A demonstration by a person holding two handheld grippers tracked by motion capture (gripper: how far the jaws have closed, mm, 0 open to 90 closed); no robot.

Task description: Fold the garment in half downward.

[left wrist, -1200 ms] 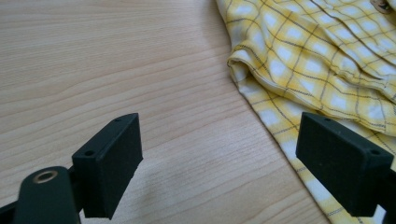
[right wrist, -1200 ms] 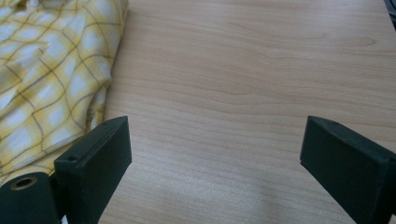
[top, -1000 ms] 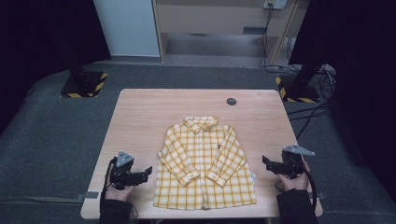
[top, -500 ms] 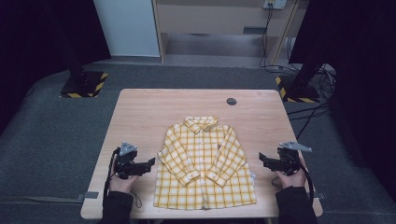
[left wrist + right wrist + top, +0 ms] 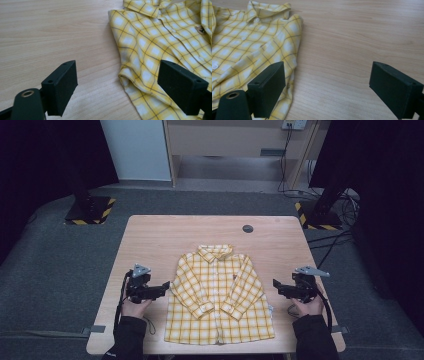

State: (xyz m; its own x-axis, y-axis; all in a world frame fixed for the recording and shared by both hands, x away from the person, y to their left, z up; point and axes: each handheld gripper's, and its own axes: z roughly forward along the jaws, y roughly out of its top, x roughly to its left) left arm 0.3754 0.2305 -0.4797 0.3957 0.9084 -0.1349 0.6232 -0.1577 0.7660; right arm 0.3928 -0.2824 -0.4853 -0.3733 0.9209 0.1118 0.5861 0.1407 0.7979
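Both grippers were brought nearer the yellow checked shirt [image 5: 220,295]; left gripper [image 5: 162,290] and right gripper [image 5: 276,286] jaws were held wide, empty, above the surface [image 5: 165,235].

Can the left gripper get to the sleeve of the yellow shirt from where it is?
Probably yes. The left gripper hangs just beside the shirt's sleeve, jaws open, with bare table around it and nothing between. The sleeve's edge already lies between the jaws, untouched.

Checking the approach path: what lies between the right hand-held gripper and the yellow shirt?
Bare wooden table; the high view shows it between the right hand-held gripper and the shirt.
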